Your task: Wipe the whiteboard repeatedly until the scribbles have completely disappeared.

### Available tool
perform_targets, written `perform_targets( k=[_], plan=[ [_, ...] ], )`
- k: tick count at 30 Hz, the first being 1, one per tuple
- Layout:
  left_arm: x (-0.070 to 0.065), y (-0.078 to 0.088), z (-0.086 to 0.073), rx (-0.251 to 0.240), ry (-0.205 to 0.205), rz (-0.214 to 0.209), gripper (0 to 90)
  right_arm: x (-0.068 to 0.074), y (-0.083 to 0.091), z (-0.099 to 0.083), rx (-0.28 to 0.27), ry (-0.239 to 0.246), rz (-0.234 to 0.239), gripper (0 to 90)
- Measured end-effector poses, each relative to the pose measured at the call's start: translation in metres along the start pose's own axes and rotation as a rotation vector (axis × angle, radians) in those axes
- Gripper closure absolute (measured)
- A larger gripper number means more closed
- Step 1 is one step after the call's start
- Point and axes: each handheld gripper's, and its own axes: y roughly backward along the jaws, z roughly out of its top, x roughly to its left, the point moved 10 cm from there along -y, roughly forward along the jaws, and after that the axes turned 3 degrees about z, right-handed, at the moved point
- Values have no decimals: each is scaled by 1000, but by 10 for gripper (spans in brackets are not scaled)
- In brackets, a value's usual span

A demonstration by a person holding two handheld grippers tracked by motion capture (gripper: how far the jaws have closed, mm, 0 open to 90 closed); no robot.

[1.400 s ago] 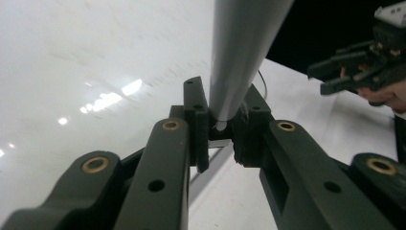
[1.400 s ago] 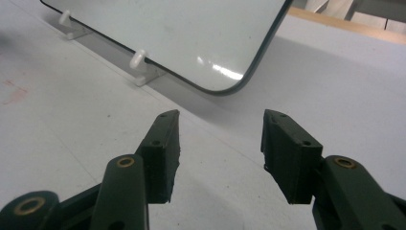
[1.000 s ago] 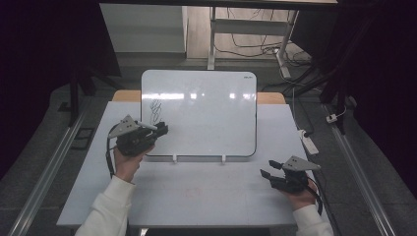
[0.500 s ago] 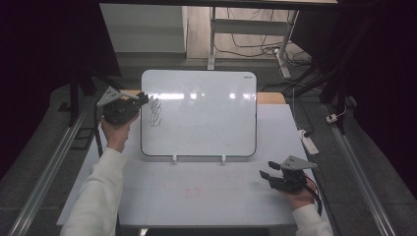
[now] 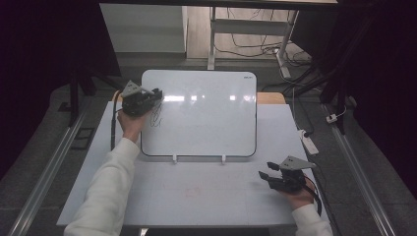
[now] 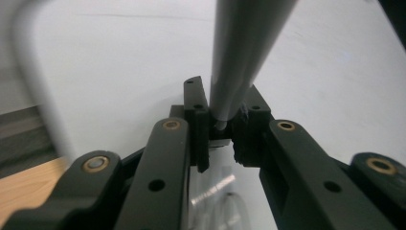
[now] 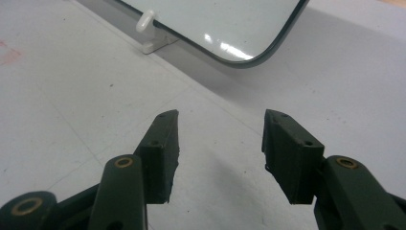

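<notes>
From above, your left claw (image 5: 156, 95) has travelled from the near edge of the white rounded-corner whiteboard (image 5: 206, 118) to its ten o'clock corner, just past the dark scribble (image 5: 156, 117), which suggests the drawing stroke is finished or being extended. Your right claw (image 5: 265, 176) rests at five o'clock on the pale bench (image 5: 196, 196). The left gripper view shows your jaws clamped on a grey cylindrical marker (image 6: 244, 57) over the board. In the right gripper view your claw (image 7: 220, 143) gapes, empty.
</notes>
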Motion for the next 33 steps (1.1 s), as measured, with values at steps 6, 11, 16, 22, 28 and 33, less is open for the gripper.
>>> perform_targets(
  k=[6, 11, 16, 22, 28, 33],
  plan=[
    [23, 9, 5, -28, 41, 83, 771, 1, 0, 0, 2, 2, 0, 474],
    [2, 4, -5, 16, -25, 19, 772, 1, -1, 0, 2, -1, 6, 474],
    [3, 4, 0, 16, -66, 61, 772, 2, -2, -2, 15, 14, 2, 474],
    [8, 6, -4, 24, -33, 54, 772, 3, -1, 0, 5, 2, 7, 475],
    [7, 3, 0, 15, -33, 67, 772, 4, -2, -1, 18, 10, 7, 474],
    [7, 2, 1, 25, -25, 63, 772, 3, -3, -1, 17, 7, 7, 474]
  ],
)
